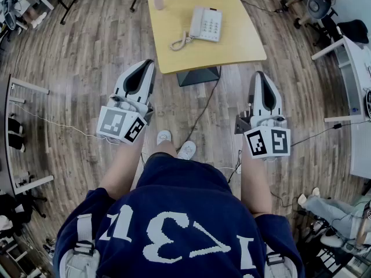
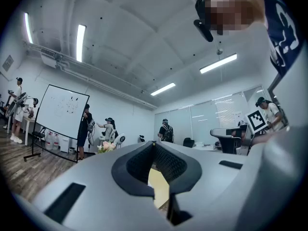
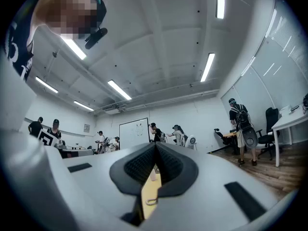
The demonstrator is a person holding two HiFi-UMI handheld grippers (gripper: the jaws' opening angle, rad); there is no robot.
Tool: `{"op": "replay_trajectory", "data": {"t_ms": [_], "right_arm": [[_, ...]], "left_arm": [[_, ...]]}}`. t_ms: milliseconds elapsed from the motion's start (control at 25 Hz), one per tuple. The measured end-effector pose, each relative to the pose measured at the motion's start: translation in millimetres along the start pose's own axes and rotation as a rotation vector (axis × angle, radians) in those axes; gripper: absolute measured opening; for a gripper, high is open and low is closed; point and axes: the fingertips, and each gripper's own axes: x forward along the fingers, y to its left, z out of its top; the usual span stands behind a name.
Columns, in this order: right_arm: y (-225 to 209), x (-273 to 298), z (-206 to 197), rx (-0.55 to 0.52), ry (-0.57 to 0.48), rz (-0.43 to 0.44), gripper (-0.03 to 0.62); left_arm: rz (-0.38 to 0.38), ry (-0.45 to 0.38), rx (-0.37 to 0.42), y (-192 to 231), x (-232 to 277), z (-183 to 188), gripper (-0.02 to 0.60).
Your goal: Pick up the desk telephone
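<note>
A white desk telephone (image 1: 205,24) with a coiled cord (image 1: 179,42) lies on the small yellow table (image 1: 232,45) ahead of me in the head view. My left gripper (image 1: 148,65) is held in the air short of the table's near left corner, jaws shut and empty. On the right, my right gripper (image 1: 260,75) hangs just past the near right corner, also shut with nothing in it. Through the slit of the left gripper (image 2: 153,144) a strip of yellow table (image 2: 159,186) shows. The right gripper (image 3: 155,145) view shows a sliver of table and cord (image 3: 152,201).
A small pinkish vase (image 1: 158,2) stands at the table's far left corner. A dark base (image 1: 198,75) and a cable (image 1: 203,109) lie under the table on the wood floor. White desks (image 1: 353,68) stand at the right, chairs and stands at the left. People stand by a whiteboard (image 2: 62,110).
</note>
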Motion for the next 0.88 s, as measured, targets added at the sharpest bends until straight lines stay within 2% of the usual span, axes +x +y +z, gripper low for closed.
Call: {"op": "replay_trajectory", "data": {"t_ms": [200,400,600,880], "right_arm": [[4.9,1.7,5.1,-0.006,-0.012,0.017,0.025],[-0.9,1.7,9.4,0.062,-0.046,0.035,0.026],[-6.3,11.7,6.2,0.069,-0.043,0.024,0.026],[-21.6,49.9,1.4,0.065,-0.042,0.022,0.026]], "left_arm": [[-0.003,0.001,0.002,0.5,1.3,1.6,0.021],[-0.002,0.006,0.003,-0.9,3.8,0.8,0.021],[0.015,0.008,-0.002,11.3,9.2,-1.1,0.021],[0.007,-0.005,-0.031,42.1,52.9,-10.4,0.021]]}}
